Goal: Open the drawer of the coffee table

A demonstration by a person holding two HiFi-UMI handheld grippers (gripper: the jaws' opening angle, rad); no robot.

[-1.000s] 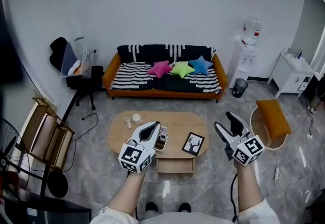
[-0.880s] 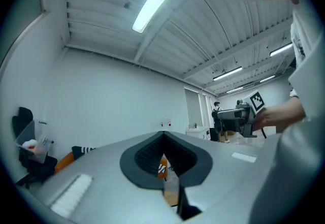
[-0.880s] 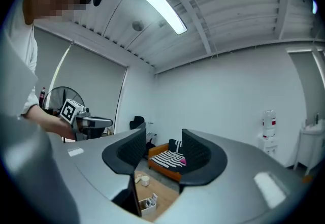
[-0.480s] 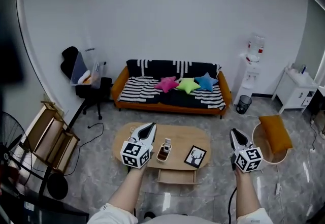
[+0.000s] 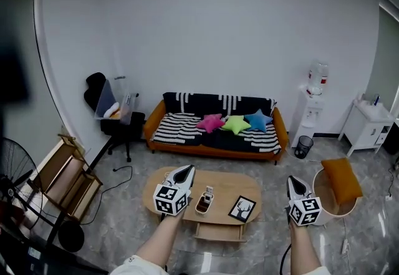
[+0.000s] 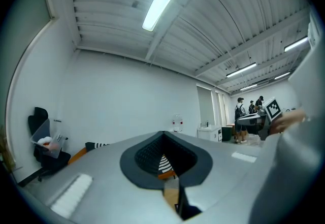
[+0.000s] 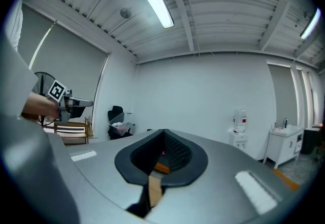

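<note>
An oval wooden coffee table point(image 5: 219, 186) stands in front of the sofa in the head view, and its drawer point(image 5: 218, 231) juts out from under the near edge. My left gripper point(image 5: 186, 170) hovers over the table's left part, level, jaws together and empty; the left gripper view shows only a thin slit between them point(image 6: 171, 193). My right gripper point(image 5: 292, 179) is off the table's right end, apart from it, its jaws closed down to shut with nothing between them point(image 7: 151, 188). Neither gripper touches the drawer.
On the table stand a small holder point(image 5: 203, 203) and a framed picture point(image 5: 242, 208). Behind is a striped sofa point(image 5: 215, 131) with star cushions. A round chair with an orange cushion point(image 5: 337, 185) is at the right, a wooden rack point(image 5: 62, 175) at the left.
The right gripper's jaws went from open to shut and it sank in the view. The head view tilted up, so table and sofa sit lower and look smaller.
</note>
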